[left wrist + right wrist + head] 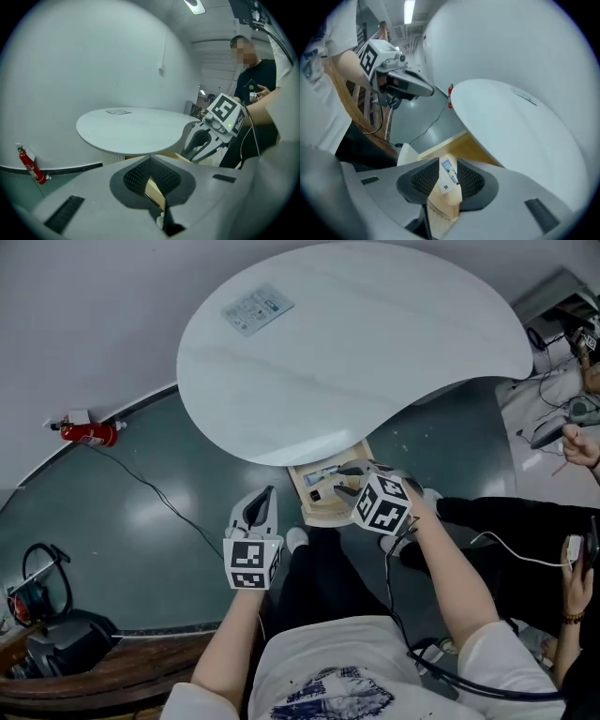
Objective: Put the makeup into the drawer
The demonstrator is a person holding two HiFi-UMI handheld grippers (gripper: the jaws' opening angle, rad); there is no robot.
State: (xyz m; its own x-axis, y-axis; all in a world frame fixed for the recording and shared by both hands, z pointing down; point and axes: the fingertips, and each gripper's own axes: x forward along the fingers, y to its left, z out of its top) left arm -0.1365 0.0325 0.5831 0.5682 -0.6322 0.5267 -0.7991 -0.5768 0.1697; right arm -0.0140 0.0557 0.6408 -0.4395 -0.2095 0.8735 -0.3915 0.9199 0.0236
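Wooden drawer hangs open under the white table, at the tabletop's six o'clock edge. The makeup is in it: a white tube with a blue label lies on the drawer floor, and a dark item sits just beside it toward six o'clock.

Over the drawer's three o'clock side hovers the right gripper, pointing steeply down. Its jaws stand apart with nothing pinched. In its own view the tube shows through the gap, lying on the wood below.

Now the left gripper, out at nine o'clock from the drawer, clear of it and above the dark floor. Its jaws are pressed together at the tips and hold nothing.

Up on the tabletop there's only a printed sheet, near eleven o'clock. A red fire extinguisher lies by the wall at nine o'clock, and a second person sits at the three o'clock edge.
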